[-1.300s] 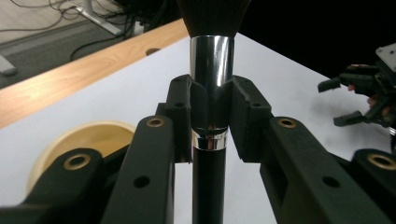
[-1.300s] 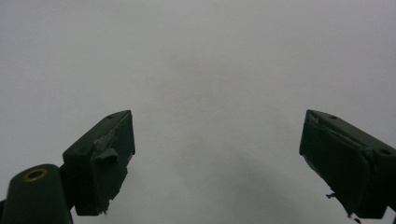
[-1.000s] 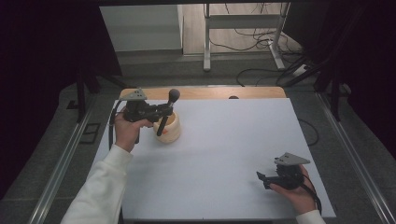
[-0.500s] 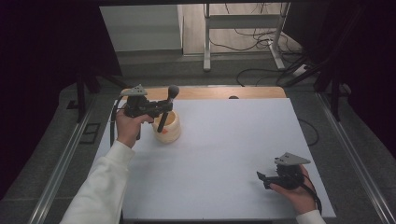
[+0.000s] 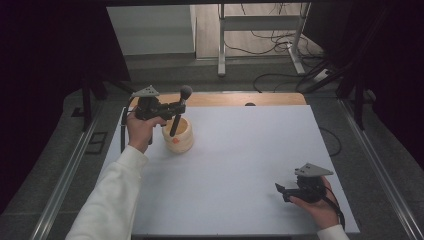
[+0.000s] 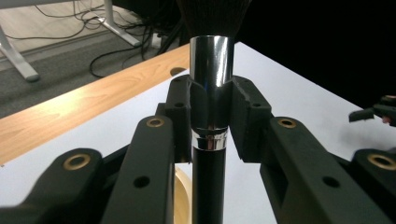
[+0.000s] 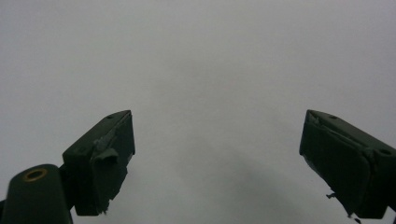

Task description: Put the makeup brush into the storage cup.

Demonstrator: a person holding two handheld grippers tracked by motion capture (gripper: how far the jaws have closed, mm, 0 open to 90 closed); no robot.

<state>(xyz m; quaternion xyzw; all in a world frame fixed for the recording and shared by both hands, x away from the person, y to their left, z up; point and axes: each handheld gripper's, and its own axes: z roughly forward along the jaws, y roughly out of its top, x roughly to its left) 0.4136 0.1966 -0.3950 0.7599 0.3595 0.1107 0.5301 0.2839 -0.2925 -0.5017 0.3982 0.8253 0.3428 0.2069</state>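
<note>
1. White table top, wooden strip along its far edge, grey floor with cables beyond, dark on both sides.
2. Left gripper raised near the far left of the table, held in the left hand; jaws pressed from both sides onto a makeup brush.
3. Seen along those jaws in the left gripper view: brush upright between the pads, clamped on its shiny metal ferrule, black bristles above the jaw tips, black handle running down below them.
4. Pale round bowl standing on the table directly beneath the left jaws, an orange mark on its near side; lower end of the brush handle reaching down inside it. Cream rim of the bowl also visible below the left jaws, beside the handle. Cannot tell whether anything else lies in the bowl.
5. Right gripper low at the near right of the table, held in the right hand, well apart from bowl and brush.
6. Right jaws spread wide in the right gripper view, bare white table between and ahead of them, nothing gripped.
</note>
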